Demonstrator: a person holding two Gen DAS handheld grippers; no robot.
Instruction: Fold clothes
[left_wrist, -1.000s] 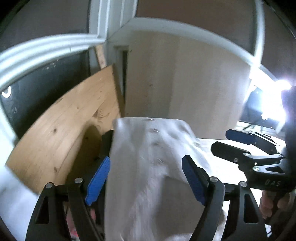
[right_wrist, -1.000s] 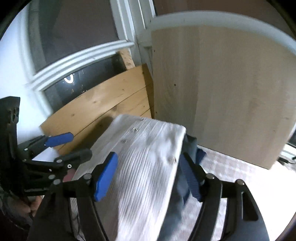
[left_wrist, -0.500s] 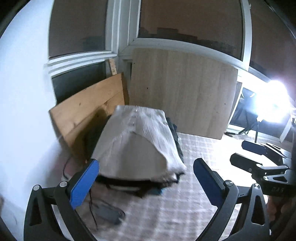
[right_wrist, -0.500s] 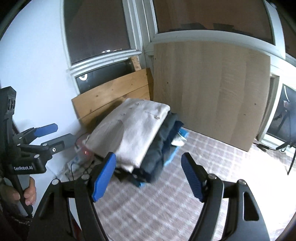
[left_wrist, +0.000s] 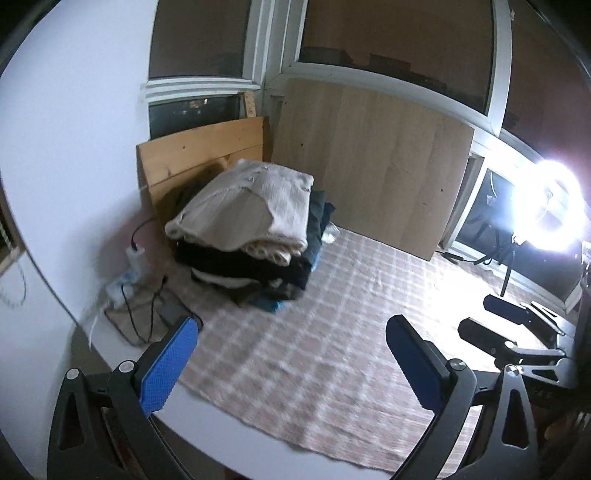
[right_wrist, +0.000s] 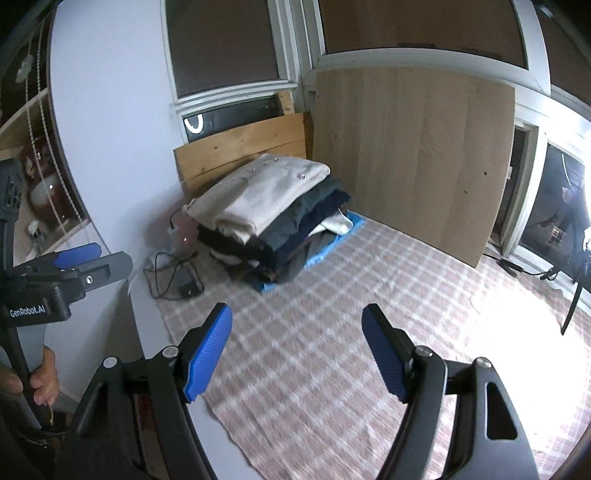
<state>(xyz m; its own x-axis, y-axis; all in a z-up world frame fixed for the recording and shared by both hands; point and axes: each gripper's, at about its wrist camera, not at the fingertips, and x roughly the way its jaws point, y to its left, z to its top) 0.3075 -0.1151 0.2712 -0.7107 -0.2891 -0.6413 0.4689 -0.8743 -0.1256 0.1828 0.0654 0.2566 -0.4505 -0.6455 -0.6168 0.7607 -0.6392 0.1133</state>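
A folded cream knit garment (left_wrist: 243, 206) (right_wrist: 258, 192) lies on top of a stack of folded dark clothes (left_wrist: 273, 266) (right_wrist: 295, 229) in the far left corner of the table. My left gripper (left_wrist: 291, 343) is open and empty, well back from the stack. My right gripper (right_wrist: 297, 336) is open and empty too, also apart from the stack. Each gripper shows in the other's view: the right gripper (left_wrist: 506, 317) at the right edge, the left gripper (right_wrist: 81, 258) at the left edge, held by a hand (right_wrist: 40, 376).
A pink checked cloth (left_wrist: 332, 332) (right_wrist: 369, 314) covers the white table (left_wrist: 229, 443). Two wooden boards (left_wrist: 369, 162) (right_wrist: 240, 147) lean on the windows behind the stack. Cables and a power adapter (right_wrist: 188, 284) lie left of it. A bright ring lamp (left_wrist: 546, 206) glares at the right.
Both grippers have let go of the cream garment and drawn back from the stack; a second ago it lay between their jaws, now it rests far ahead on the pile.
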